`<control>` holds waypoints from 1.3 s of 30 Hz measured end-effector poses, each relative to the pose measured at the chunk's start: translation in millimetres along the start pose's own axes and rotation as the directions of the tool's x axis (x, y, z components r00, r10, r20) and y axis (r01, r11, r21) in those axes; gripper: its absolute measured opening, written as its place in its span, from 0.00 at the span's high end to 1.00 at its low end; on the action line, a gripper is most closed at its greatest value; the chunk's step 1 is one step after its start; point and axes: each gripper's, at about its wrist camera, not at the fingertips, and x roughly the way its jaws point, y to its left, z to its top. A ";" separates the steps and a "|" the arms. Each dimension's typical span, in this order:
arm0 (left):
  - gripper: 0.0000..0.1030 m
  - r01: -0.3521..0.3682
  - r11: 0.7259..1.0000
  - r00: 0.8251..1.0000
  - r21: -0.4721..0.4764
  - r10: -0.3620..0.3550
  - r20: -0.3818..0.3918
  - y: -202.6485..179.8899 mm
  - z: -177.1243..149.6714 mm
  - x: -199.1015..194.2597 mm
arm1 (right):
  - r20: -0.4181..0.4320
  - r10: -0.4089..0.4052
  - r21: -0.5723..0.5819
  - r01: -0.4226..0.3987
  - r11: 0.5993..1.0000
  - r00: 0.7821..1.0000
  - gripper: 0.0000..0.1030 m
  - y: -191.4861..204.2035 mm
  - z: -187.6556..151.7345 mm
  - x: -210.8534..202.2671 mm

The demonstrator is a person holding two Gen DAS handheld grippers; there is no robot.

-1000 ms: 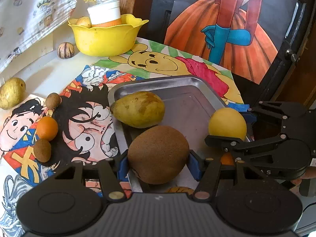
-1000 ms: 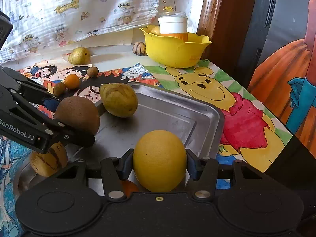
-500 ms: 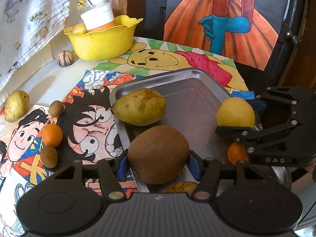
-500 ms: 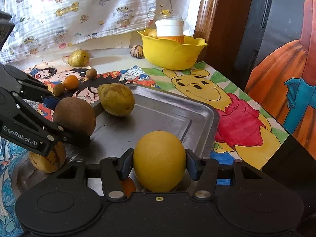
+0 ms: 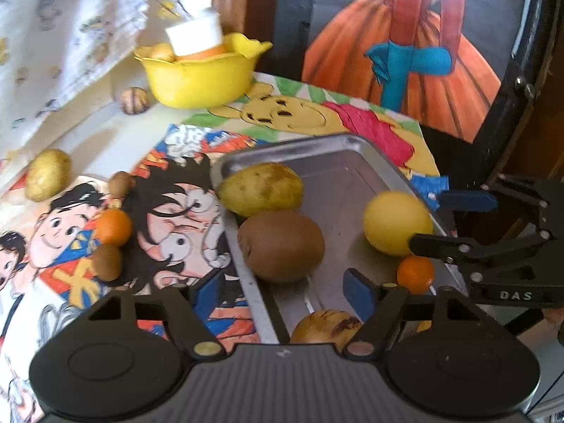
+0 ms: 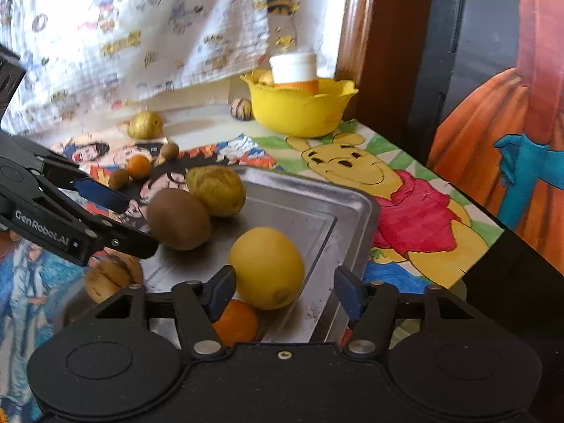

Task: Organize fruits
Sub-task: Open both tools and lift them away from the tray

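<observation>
on the tray point(image 5: 317, 148), both fruits apparently released

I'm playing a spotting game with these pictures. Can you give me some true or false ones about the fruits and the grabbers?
1. The brown fruit lies in the tray. True.
2. The left gripper squeezes the brown fruit. False: its jaws are opening and the pads stand clear of it.
3. The lemon sits in the yellow bowl. False: it lies in the tray, in front of the right gripper, whose jaws are opening.
4. A white-capped jar stands in the bowl. True.
5. Every orange fruit is in the tray. False: one small orange lies on the cartoon mat, outside the tray.
</observation>
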 end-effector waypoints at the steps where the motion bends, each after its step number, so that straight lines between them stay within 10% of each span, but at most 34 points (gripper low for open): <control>1: 0.18 -0.007 1.000 1.000 -0.013 0.007 0.010 1.6 -0.6 -6.3 | 0.011 -0.003 0.013 0.003 1.000 1.000 0.31 1.0 -0.1 -6.5; 6: 0.00 -0.037 0.997 0.997 -0.073 0.042 0.068 7.7 -7.4 -41.6 | 0.047 -0.004 0.087 0.000 0.996 0.999 0.18 7.1 -0.5 -38.4; 15: 0.00 -0.148 0.982 0.979 -0.117 0.163 0.127 3.9 -35.7 -91.0 | 0.058 -0.020 0.142 0.011 0.990 0.998 0.01 38.5 -10.6 -91.7; 39: 0.00 -0.233 0.969 0.957 -0.078 0.243 0.156 29.6 -107.8 -188.4 | -0.034 -0.072 0.424 0.080 0.902 0.997 0.01 130.7 -55.1 -154.5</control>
